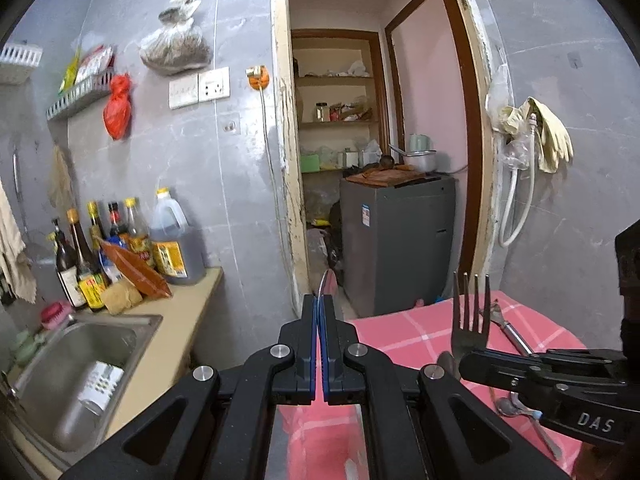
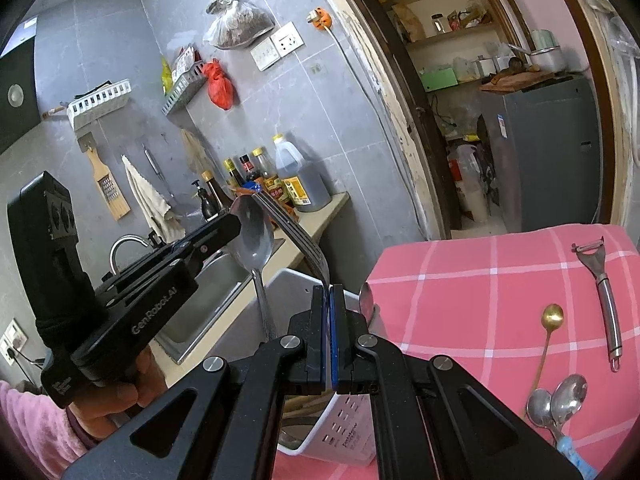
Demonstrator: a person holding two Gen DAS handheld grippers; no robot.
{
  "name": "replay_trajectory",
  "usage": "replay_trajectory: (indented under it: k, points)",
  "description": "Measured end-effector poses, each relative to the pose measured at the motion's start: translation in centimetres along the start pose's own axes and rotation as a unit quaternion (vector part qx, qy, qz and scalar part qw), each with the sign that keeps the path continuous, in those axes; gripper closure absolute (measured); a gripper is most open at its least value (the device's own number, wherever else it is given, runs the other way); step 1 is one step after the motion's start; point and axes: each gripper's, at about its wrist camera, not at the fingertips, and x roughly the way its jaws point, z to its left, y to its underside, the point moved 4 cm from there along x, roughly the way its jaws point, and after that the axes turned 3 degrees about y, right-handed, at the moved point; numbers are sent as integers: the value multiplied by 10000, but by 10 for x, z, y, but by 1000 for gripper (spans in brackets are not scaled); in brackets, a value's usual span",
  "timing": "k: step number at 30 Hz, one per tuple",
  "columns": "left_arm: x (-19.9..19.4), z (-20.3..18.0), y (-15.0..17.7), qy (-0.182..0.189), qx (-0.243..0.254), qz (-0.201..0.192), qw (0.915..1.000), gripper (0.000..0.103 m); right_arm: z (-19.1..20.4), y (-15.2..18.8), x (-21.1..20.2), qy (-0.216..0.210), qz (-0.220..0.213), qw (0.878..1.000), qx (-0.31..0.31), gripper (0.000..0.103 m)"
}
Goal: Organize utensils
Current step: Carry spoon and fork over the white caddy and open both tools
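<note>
Presently: left gripper [image 1: 320,300] clamped on spoon [image 2: 254,236], right gripper [image 2: 329,292] clamped on fork [image 1: 471,312]. Both handles hidden behind pads. White basket [image 2: 344,432] below, mostly blocked from view.

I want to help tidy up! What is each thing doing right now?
Left tool: shut on a spoon, held up.
Right tool: shut on a fork, tines up.
Peeler: lying on the pink cloth.
Gold spoon: lying on the cloth.
White basket: upright below the tools.

Glossy metal fork [image 2: 304,236] and spoon [image 2: 254,236]; matt checked cloth [image 2: 460,292]; white plastic basket [image 2: 344,428].
</note>
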Motion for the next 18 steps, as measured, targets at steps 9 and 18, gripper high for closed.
replay_trajectory:
  k: [9, 18]
  points:
    - [1, 13, 11, 643, -791, 399, 9940, 100, -3, 4, 2, 60, 130, 9998, 110, 100]
    - [-5, 22, 16, 1061, -1339, 543, 9838, 98, -6, 7, -1, 116, 229, 9996, 130, 100]
